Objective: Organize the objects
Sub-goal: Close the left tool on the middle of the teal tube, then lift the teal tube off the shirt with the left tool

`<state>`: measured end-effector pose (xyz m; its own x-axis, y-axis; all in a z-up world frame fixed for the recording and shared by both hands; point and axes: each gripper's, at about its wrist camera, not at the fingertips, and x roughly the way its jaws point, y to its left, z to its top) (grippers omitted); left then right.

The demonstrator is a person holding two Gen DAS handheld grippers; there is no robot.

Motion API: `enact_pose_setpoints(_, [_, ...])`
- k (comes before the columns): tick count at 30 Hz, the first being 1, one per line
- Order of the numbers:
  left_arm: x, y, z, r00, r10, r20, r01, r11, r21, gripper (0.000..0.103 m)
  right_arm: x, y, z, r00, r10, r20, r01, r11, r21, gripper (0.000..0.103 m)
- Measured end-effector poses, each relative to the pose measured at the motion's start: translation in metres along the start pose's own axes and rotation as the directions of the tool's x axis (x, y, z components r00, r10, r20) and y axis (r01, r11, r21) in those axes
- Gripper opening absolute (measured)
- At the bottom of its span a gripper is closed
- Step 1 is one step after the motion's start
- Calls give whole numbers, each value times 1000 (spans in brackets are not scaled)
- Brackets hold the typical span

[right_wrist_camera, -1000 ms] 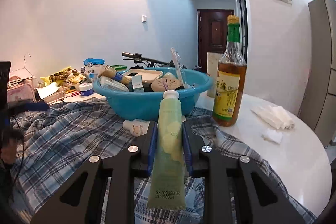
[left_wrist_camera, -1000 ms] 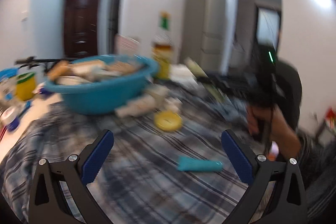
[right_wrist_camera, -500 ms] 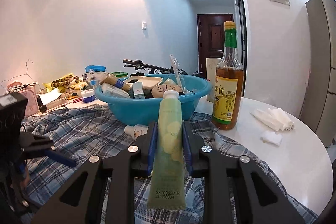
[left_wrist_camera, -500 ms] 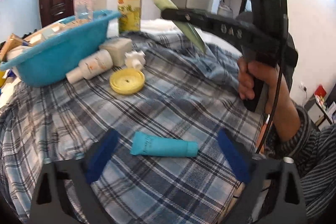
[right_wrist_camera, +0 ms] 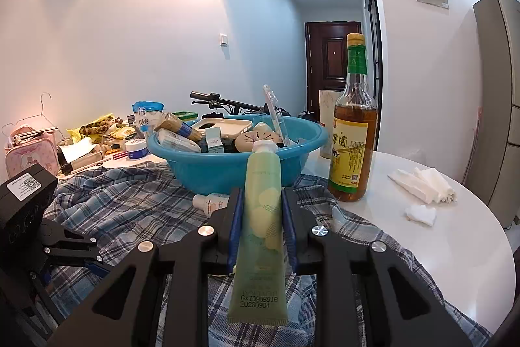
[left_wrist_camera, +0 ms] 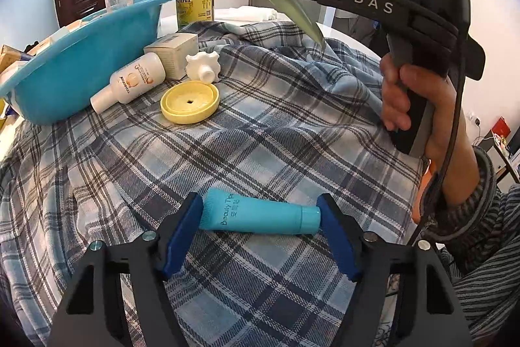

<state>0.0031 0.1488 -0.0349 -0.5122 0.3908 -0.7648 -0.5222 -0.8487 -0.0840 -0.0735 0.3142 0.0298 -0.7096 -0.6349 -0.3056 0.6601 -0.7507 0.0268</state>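
A teal tube (left_wrist_camera: 258, 215) lies on the plaid cloth (left_wrist_camera: 260, 132). My left gripper (left_wrist_camera: 260, 213) is open, low over the cloth, with its blue pads on either end of the tube. My right gripper (right_wrist_camera: 261, 213) is shut on a pale green tube (right_wrist_camera: 261, 217), cap pointing forward, held above the cloth. The green tube also shows in the left wrist view (left_wrist_camera: 286, 2). The blue basin (right_wrist_camera: 237, 158) full of toiletries stands just beyond it; it also shows in the left wrist view (left_wrist_camera: 74, 60).
A white bottle (left_wrist_camera: 130, 82), a small box (left_wrist_camera: 174, 52), a white knob (left_wrist_camera: 203, 65) and a yellow lid (left_wrist_camera: 190, 101) lie by the basin. A tall oil bottle (right_wrist_camera: 352, 132) and tissues (right_wrist_camera: 422, 184) stand on the white table. Clutter lies at the far left.
My left gripper has swung down and forward to the teal tube, which now lies between its pads. My right gripper still holds the green tube and has barely moved.
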Motion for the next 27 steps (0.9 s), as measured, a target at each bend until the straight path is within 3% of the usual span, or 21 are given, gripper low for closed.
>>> enact_pose_setpoints(4, [0, -1, 0, 1000, 12, 12, -12, 1000, 0, 74, 0, 0, 0, 1000, 0, 1, 0, 1000, 0, 22])
enact_pose_setpoints(13, [-38, 17, 7, 985, 61, 159, -55, 998, -42, 74, 0, 1, 0, 1000, -2, 0, 2, 1000, -5, 22])
enact_pose_setpoints(20, [-74, 61, 13, 931, 214, 296, -177, 973, -147, 74, 1, 2, -1, 1000, 0, -5, 0, 1000, -11, 22])
enact_pose_setpoints(27, [-81, 99, 1, 887, 339, 313, -266, 930, -253, 74, 1, 3, -1, 1000, -1, -7, 1, 1000, -11, 22])
